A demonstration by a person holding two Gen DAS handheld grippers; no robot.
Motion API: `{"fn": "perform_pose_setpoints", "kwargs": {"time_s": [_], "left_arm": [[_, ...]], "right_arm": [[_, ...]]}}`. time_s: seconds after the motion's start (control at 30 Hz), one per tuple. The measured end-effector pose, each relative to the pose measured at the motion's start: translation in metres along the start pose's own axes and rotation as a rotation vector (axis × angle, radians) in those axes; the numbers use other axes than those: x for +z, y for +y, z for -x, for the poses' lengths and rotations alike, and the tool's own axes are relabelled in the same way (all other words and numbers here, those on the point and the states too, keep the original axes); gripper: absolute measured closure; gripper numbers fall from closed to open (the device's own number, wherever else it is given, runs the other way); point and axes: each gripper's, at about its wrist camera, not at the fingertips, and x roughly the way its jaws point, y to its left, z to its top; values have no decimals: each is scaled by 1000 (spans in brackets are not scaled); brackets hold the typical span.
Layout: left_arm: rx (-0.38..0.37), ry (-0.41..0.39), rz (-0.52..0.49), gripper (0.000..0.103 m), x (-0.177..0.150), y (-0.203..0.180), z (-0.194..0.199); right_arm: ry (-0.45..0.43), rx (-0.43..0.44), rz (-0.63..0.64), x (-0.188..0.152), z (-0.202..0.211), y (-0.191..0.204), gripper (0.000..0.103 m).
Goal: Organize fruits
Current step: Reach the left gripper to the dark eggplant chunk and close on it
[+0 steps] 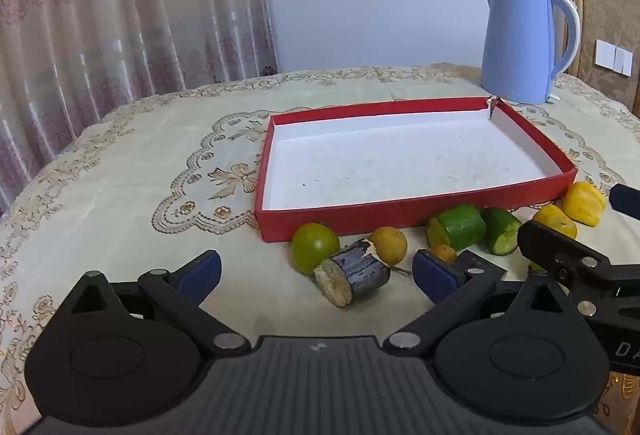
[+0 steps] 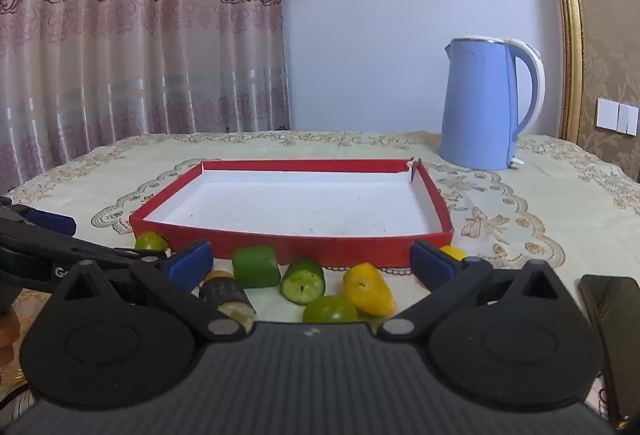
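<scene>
A red tray with a white floor (image 1: 340, 217) (image 2: 280, 249) lies on the table, with nothing in it. Fruit pieces lie along its near wall: a green round fruit (image 1: 314, 245), a dark sugarcane stub (image 1: 354, 277) (image 2: 226, 293), a small yellow fruit (image 1: 388, 243), two green cucumber pieces (image 1: 460, 227) (image 1: 502, 231) (image 2: 256, 266) (image 2: 303, 281), yellow pieces (image 1: 586, 203) (image 2: 368, 289). My left gripper (image 1: 316, 273) is open, the sugarcane stub between its fingers. My right gripper (image 2: 310, 263) is open above the cucumber and yellow pieces.
A blue electric kettle (image 1: 524, 43) (image 2: 486, 103) stands behind the tray's far right corner. A lace tablecloth (image 1: 160, 163) covers the table. Curtains hang at the left. A dark flat object (image 2: 612, 319) lies at the right edge.
</scene>
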Motion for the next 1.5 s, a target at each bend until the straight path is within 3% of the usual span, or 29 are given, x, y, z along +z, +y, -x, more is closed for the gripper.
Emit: {"fn": "perform_pose_setpoints", "kwargs": {"time_s": [0.2, 0.33, 1.03, 1.5], "left_arm": [[-25, 6, 29, 1, 3, 2, -1], [12, -1, 8, 1, -5, 6, -1], [45, 15, 39, 1, -13, 22, -7], [1, -7, 37, 1, -20, 28, -13]], "right_arm": [[5, 30, -42, -3, -3, -8, 0], [-3, 17, -22, -3, -2, -8, 0], [-5, 29, 31, -6, 1, -2, 0], [4, 22, 4, -12, -5, -6, 0]]}}
